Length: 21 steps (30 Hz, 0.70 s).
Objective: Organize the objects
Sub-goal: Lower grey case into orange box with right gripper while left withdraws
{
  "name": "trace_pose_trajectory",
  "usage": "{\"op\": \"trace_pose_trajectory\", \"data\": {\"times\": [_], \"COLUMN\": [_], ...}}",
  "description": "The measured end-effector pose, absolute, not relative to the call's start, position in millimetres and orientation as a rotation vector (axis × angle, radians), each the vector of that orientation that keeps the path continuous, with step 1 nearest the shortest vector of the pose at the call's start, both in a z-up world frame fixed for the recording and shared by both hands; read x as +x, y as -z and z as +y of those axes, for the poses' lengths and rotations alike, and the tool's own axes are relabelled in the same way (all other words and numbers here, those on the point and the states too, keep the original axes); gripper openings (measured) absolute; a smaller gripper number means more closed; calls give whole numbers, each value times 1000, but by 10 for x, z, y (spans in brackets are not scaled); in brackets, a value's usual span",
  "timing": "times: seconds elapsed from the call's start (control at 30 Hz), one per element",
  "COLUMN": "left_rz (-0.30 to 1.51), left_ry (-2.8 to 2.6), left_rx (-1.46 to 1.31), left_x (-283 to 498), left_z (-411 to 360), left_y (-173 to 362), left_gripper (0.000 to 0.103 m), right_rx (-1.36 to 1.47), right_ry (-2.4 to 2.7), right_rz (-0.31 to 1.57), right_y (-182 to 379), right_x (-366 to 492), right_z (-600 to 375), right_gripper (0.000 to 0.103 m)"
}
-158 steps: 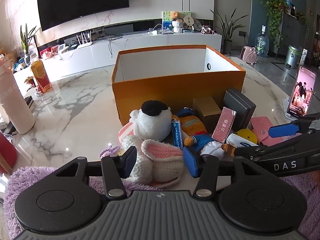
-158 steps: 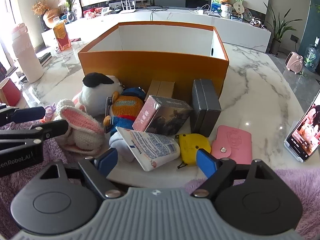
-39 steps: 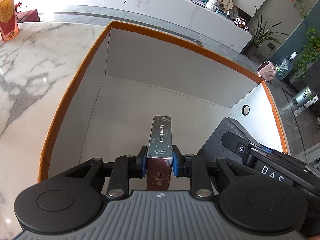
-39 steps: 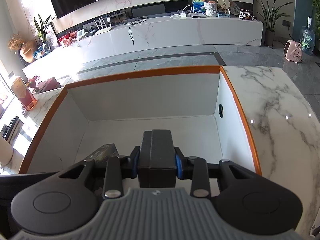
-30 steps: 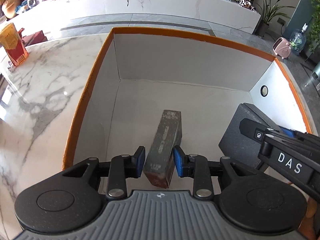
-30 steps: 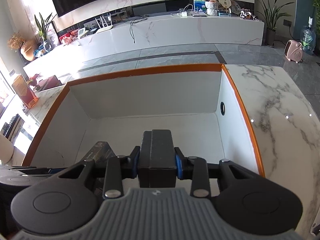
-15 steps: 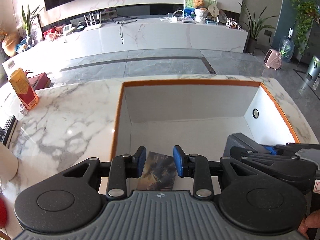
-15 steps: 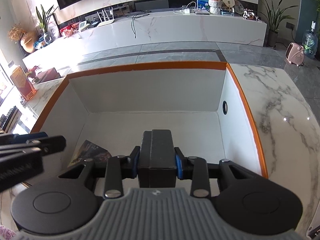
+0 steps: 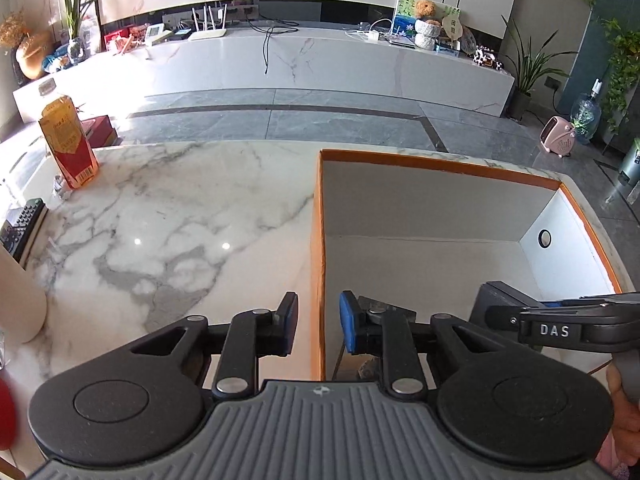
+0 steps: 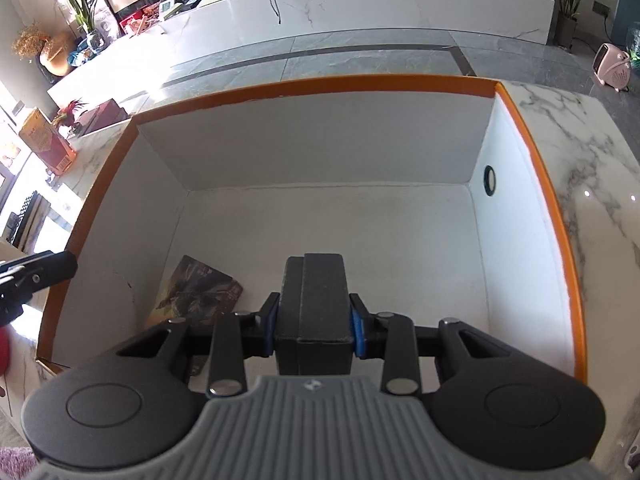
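Right gripper clamps the dark case over the orange box; released high, it could topple onto the picture box by the left wall. Left gripper, empty, is closing astride that wall's rim.

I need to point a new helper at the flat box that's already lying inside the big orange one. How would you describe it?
Find the orange box with white inner walls on the marble table. On its floor, near the left wall, lies a flat box with a dark painted picture facing up. The only other item there is the plain dark grey box clamped in the right gripper.

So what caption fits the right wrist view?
Right gripper holding a dark box over the orange bin.
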<state>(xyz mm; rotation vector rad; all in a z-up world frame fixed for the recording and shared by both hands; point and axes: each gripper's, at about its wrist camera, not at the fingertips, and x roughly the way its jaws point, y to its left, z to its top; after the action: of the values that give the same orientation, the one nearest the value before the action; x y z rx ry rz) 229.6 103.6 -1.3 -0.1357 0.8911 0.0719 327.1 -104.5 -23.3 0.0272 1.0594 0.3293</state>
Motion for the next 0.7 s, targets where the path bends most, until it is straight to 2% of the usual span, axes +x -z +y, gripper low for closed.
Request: {"op": "trace_pose_trajectory", "data": {"times": [0.07, 0.23, 0.37, 0.7], "left_rz": [885, 872, 865, 856], "left_ry": [-48, -32, -15, 23], "left_rx": [-163, -192, -249, -304], "left_x": [2282, 2272, 2273, 2261], "left_z": [1066, 1125, 1220, 1304], "left_y": [30, 52, 80, 110], "left_gripper": [15, 9, 7, 7], "right_rx": [-1, -79, -198, -189], "right_ry": [-333, -361, -362, -508], "right_rz": [1036, 966, 900, 971], "right_y": [232, 224, 187, 222], "right_x": [3279, 3341, 3424, 3483], "right_z": [-926, -634, -414, -263], "right_gripper": [36, 36, 36, 36]}}
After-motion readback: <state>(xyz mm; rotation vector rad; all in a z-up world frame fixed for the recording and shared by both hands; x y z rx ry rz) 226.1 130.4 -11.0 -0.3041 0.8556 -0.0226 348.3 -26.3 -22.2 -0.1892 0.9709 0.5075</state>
